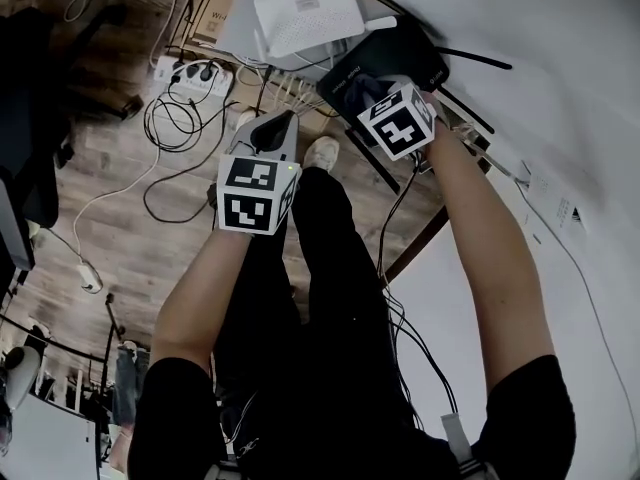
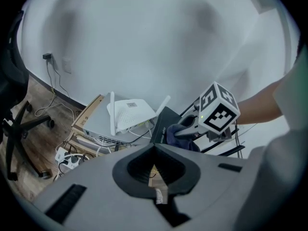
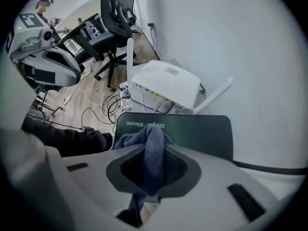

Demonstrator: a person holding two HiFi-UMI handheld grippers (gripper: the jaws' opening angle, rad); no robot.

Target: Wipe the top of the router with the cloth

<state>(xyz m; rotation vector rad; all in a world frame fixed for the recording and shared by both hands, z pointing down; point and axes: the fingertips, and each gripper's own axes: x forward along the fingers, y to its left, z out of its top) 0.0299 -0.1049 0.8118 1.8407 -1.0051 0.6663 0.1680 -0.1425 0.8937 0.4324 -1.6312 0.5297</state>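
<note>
Wood floor (image 1: 120,238) below, loose cables (image 1: 165,128), power strip (image 1: 190,76) toward white wall (image 1: 560,88). Both forearms stretched forward. Left tongs (image 2: 154,150) closed, empty, over floor. Right tongs (image 3: 155,153) clamped on blue cloth (image 3: 134,139), cloth on near edge of black router (image 3: 192,131). White router (image 3: 166,83) just behind

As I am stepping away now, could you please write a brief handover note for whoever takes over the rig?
Left gripper: shut, empty, held beside the work.
Right gripper: shut on the dark blue-grey towelling cloth, which is bunched at the near edge of the flat black plastic router.
Done: cloth gripped and at the router.
Left: wipe across the whole top. How much is already wiped cannot be told.
</note>
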